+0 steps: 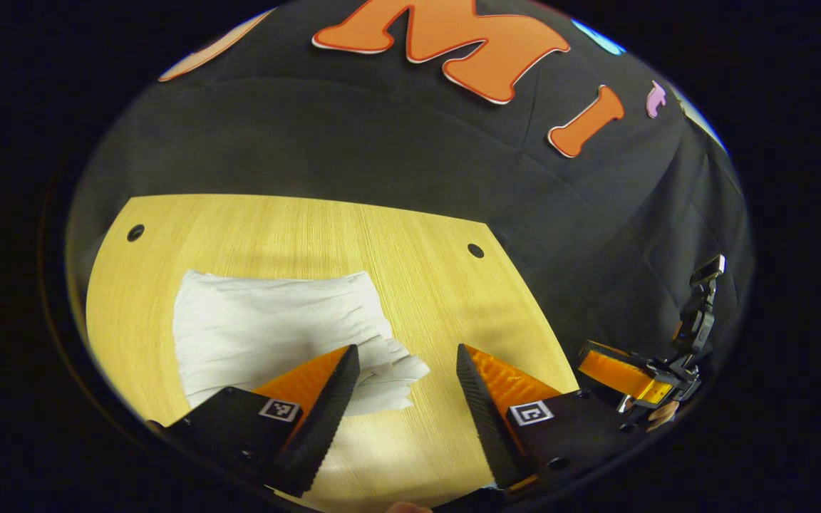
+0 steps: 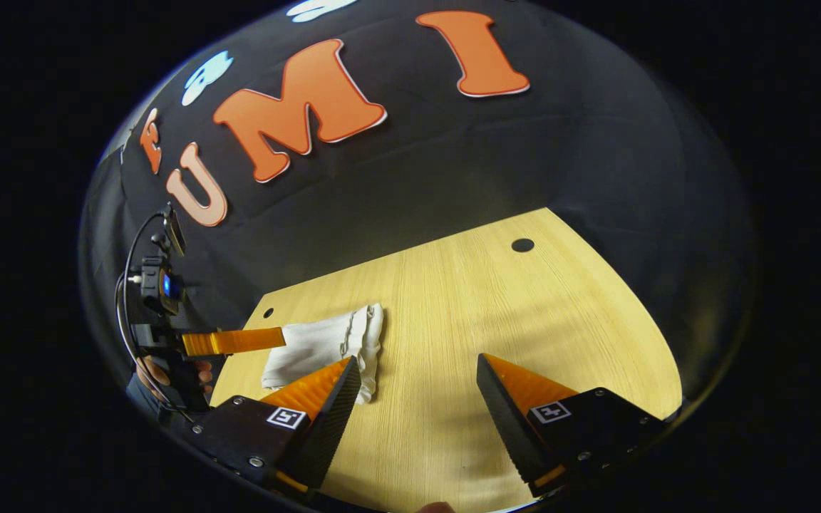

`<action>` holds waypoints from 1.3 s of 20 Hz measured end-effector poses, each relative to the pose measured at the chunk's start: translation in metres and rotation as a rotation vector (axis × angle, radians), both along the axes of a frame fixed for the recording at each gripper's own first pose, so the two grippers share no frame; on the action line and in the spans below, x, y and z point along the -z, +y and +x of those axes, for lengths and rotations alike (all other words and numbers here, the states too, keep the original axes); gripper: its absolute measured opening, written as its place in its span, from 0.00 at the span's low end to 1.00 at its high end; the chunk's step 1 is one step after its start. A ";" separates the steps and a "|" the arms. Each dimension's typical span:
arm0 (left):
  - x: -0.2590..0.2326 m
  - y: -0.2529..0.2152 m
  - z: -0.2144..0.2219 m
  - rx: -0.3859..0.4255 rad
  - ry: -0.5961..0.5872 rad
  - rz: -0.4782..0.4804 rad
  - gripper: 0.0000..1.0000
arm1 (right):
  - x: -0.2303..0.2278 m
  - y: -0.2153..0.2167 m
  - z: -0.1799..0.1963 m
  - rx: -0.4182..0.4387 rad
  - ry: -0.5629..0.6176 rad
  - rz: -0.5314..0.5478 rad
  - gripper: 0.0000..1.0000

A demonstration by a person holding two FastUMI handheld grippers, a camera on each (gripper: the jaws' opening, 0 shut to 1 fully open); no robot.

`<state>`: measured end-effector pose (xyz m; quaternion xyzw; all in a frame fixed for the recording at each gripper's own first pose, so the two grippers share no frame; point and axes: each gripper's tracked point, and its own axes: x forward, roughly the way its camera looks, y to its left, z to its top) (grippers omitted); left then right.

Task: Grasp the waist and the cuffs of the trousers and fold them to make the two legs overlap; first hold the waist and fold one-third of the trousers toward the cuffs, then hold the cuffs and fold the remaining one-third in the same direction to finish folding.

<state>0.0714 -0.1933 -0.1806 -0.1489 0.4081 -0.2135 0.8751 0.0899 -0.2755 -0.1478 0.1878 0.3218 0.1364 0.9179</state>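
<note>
The white trousers (image 1: 275,324) lie folded into a compact rectangle on the wooden table (image 1: 425,242), with a gathered, ruffled edge on the right side. My left gripper (image 1: 407,360) hovers open just in front of that ruffled edge, nothing between its fingers. In the right gripper view the folded trousers (image 2: 325,345) rest at the table's left part, and my right gripper (image 2: 417,370) stands open above bare wood to their right. The left gripper (image 2: 239,340), held by a hand, appears there beside the trousers. The right gripper (image 1: 624,374) appears at the table's right edge in the left gripper view.
The table (image 2: 524,320) has small round holes (image 1: 475,250) (image 1: 135,232) (image 2: 522,245) near its far corners. Black cloth hangs behind the table as the booth's wall. Bare wood extends to the right of the trousers.
</note>
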 end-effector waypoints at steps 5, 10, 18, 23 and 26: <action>-0.052 0.039 -0.002 -0.068 -0.211 0.142 1.00 | -0.039 0.032 0.002 -0.040 -0.120 0.011 0.98; -0.116 0.074 -0.017 -0.208 -0.428 0.228 1.00 | -0.091 0.065 0.005 -0.091 -0.306 -0.097 0.98; -0.208 0.109 -0.087 -0.402 -0.746 0.259 0.99 | -0.170 0.113 -0.007 -0.115 -0.540 -0.116 0.98; -0.238 0.119 -0.113 -0.412 -0.892 0.271 0.96 | -0.196 0.133 -0.015 -0.092 -0.641 -0.102 0.98; -0.238 0.123 -0.120 -0.405 -0.913 0.318 0.99 | -0.190 0.135 -0.027 -0.086 -0.631 -0.144 0.98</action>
